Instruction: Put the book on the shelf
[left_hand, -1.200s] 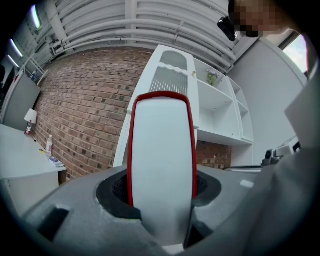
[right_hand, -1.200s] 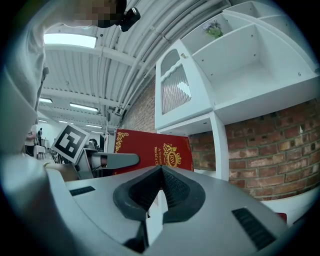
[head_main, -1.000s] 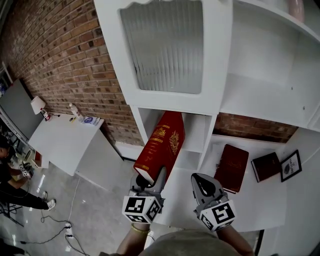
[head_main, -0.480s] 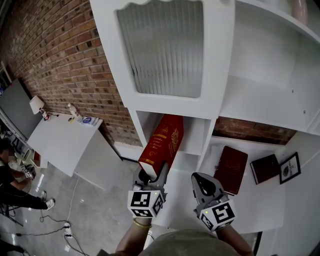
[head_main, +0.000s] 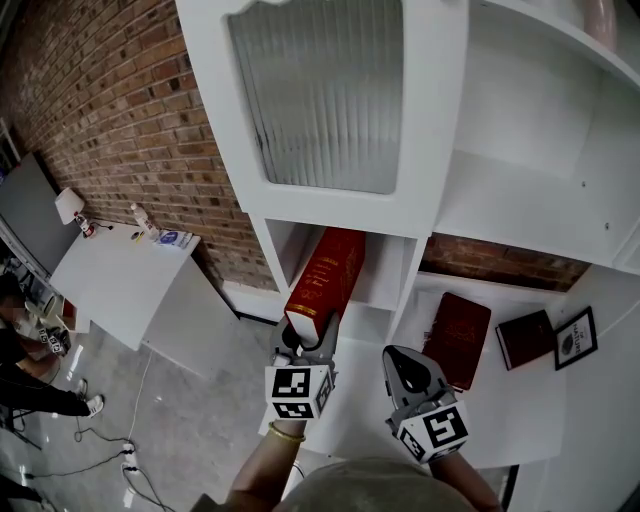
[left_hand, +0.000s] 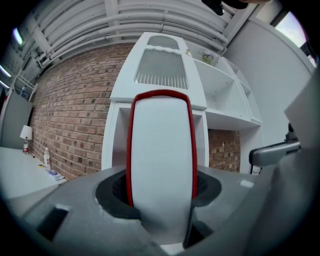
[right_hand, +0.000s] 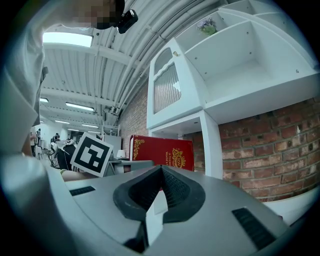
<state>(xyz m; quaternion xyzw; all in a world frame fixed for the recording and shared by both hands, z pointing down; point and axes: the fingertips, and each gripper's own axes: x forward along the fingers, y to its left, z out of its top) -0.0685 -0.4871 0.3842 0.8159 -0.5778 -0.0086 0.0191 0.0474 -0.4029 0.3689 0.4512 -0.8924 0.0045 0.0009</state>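
Observation:
My left gripper (head_main: 308, 335) is shut on the lower end of a red book (head_main: 325, 280) with gold print, held upright with its far end inside the narrow open compartment (head_main: 390, 262) under the glass door. In the left gripper view the book's white page edge (left_hand: 161, 155) fills the gap between the jaws. The right gripper (head_main: 408, 372) hangs beside it, shut and empty. From the right gripper view the book's red cover (right_hand: 162, 152) shows at the compartment's mouth.
The white shelf unit has a ribbed glass door (head_main: 320, 90) above and open shelves (head_main: 520, 190) to the right. Two dark red books (head_main: 460, 335) (head_main: 530, 338) and a framed picture (head_main: 573, 335) lie on the low shelf. A white table (head_main: 115, 280) stands left by the brick wall.
The left gripper has carried the red book up and to the right, turning it upright. Its far end has gone deeper into the compartment. The right gripper has stayed in place.

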